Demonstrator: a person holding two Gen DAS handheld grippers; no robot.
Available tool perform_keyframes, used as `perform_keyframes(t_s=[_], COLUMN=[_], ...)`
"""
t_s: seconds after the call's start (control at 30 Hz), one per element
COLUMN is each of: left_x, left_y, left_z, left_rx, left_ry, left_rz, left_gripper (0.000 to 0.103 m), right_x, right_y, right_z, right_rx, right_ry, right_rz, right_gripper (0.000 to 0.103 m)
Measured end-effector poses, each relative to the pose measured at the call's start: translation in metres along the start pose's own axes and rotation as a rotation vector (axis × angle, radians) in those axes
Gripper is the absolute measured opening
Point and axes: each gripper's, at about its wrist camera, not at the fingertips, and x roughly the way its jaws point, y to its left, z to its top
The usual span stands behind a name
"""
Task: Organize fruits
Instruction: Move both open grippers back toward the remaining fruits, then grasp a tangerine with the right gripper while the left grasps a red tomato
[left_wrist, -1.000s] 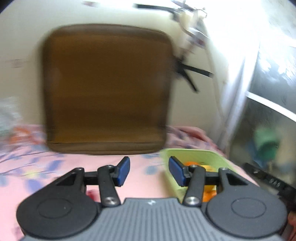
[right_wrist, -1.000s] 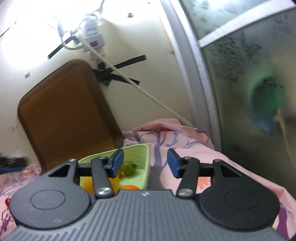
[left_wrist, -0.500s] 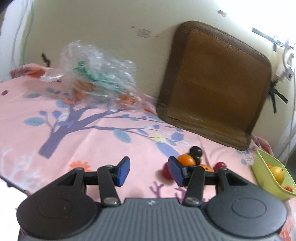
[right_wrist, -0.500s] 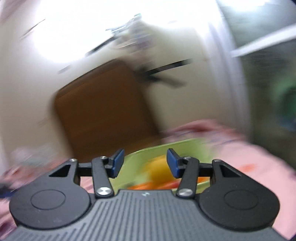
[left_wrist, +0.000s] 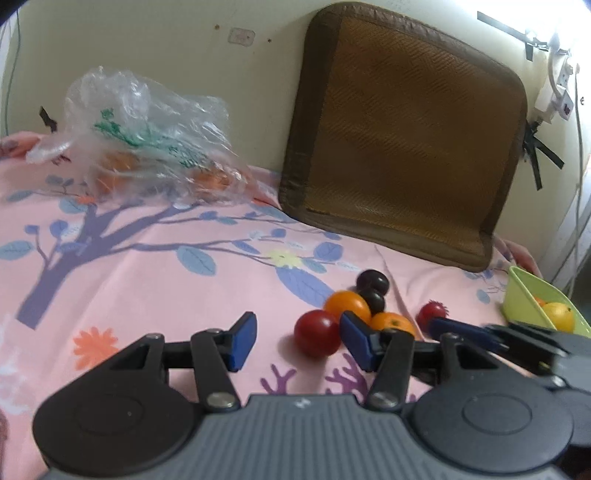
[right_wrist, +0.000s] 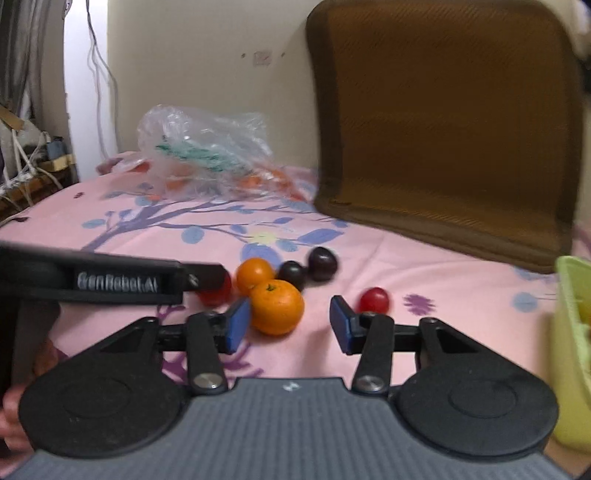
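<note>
Both grippers low over pink sheet (left_wrist: 147, 280), jaws apart, nothing held. Left gripper (left_wrist: 295, 341) beside red tomato (left_wrist: 317, 333); right gripper (right_wrist: 286, 325) at orange (right_wrist: 277, 306). Fruit cluster loose on sheet; green basket (left_wrist: 524, 295) at right holds some fruit. Plastic bag (left_wrist: 147, 136) by wall
</note>
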Motion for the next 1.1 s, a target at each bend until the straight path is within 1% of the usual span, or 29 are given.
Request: perform_keyframes(t_s=[0.03,0.1,0.13,0.2,0.3,0.4,0.47,0.53,0.6,0.7,0.8,0.83,0.9,0.93,0.97,1.0,1.07,1.1], left_x=[-0.001,-0.001,-0.001,-0.004,-0.012,-0.029,-0.044,-0.056,-0.063,-0.069,-0.070,-0.070,-0.071,-0.071,-0.071,-0.071,-0.069,-0.069], left_y=[-0.002,-0.006,-0.008,-0.014,-0.015,-0.020,-0.029,-0.043,-0.062,-0.091,-0.115,-0.121,-0.128,-0.128,-0.128,-0.127,-0.122,-0.121], left_z=[0.000,-0.001,-0.001,-0.004,-0.009,-0.022,-0.035,-0.048,-0.063,-0.076,-0.087,-0.090,-0.093,-0.093,-0.094,-0.094,-0.092,-0.092], left_rx=[0.009,0.035,0.047,0.075,0.054,0.019,0.025,0.042,0.080,0.160,0.214,0.235,0.270,0.272,0.269,0.261,0.238,0.229], left_ry=[-0.004,-0.004,-0.004,-0.011,-0.009,-0.009,-0.026,-0.026,-0.006,0.011,0.027,0.028,0.024,0.021,0.024,0.029,0.034,0.037], left_rz=[0.000,-0.016,-0.027,-0.018,-0.030,-0.108,-0.158,-0.218,-0.280,-0.351,-0.389,-0.381,-0.335,-0.326,-0.304,-0.286,-0.292,-0.293], left_gripper=[0.047,0.035,0.027,0.027,0.027,0.027,0.027,0.027,0.027,0.027,0.027,0.028,0.031,0.038,0.049,0.052,0.053,0.054], right_x=[0.002,0.001,-0.005,-0.011,-0.022,-0.046,-0.068,-0.096,-0.126,-0.162,-0.181,-0.183,-0.184,-0.183,-0.180,-0.178,-0.175,-0.175], right_y=[0.002,0.005,0.011,0.014,0.008,-0.004,-0.014,-0.024,-0.033,-0.048,-0.057,-0.058,-0.058,-0.055,-0.053,-0.051,-0.044,-0.042], right_z=[-0.001,-0.003,-0.005,-0.009,-0.017,-0.032,-0.046,-0.065,-0.084,-0.108,-0.122,-0.124,-0.126,-0.125,-0.124,-0.123,-0.122,-0.122], right_rx=[0.001,-0.004,-0.011,-0.015,0.028,0.100,0.155,0.220,0.274,0.349,0.386,0.391,0.386,0.377,0.363,0.346,0.300,0.282], right_ry=[0.013,0.024,0.019,0.011,0.004,-0.015,-0.042,-0.080,-0.131,-0.148,-0.142,-0.141,-0.132,-0.131,-0.125,-0.117,-0.112,-0.113], right_rz=[0.013,0.052,0.040,0.015,-0.003,-0.017,-0.040,-0.086,-0.144,-0.218,-0.280,-0.290,-0.291,-0.294,-0.295,-0.298,-0.313,-0.315], right_gripper=[0.050,0.037,0.037,0.036,0.036,0.036,0.036,0.036,0.036,0.036,0.037,0.038,0.039,0.040,0.046,0.050,0.052,0.055])
